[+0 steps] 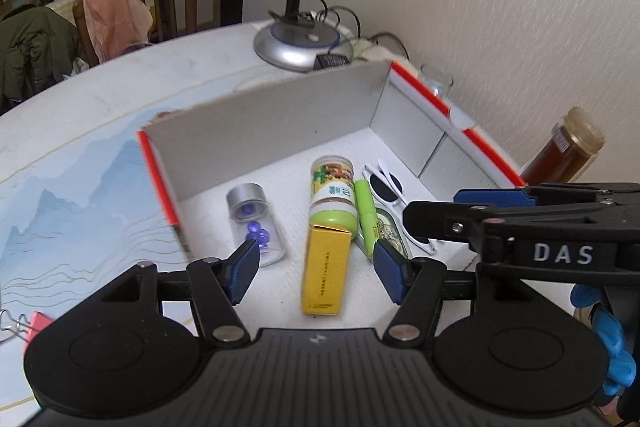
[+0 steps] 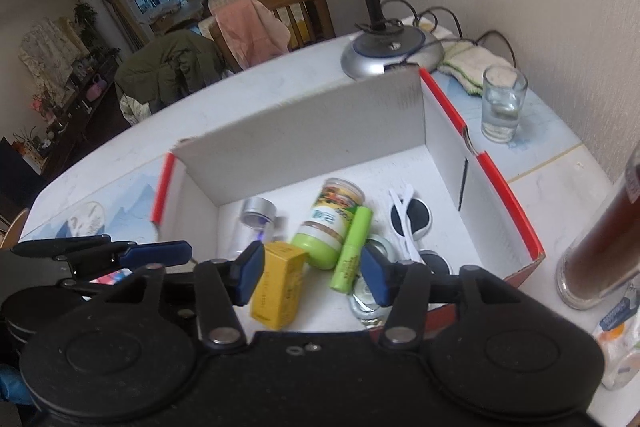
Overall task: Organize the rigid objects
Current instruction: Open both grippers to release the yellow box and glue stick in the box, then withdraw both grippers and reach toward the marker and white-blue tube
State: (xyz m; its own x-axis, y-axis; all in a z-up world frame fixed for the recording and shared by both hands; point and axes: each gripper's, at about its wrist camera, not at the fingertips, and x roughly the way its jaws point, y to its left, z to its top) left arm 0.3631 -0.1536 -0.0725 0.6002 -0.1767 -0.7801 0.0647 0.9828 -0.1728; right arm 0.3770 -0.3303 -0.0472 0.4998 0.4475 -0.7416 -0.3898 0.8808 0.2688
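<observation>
Yellow carton, bottles, sunglasses lie in box

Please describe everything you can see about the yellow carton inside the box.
The yellow carton is a small rectangular package that looks like cardboard, with dark vertical print along one face. It lies flat on the white floor of the open box, lengthwise toward the camera. Its far end touches the green cap of the lying bottle. One end flap appears slightly open. No hand-held gripper touches it.
</observation>
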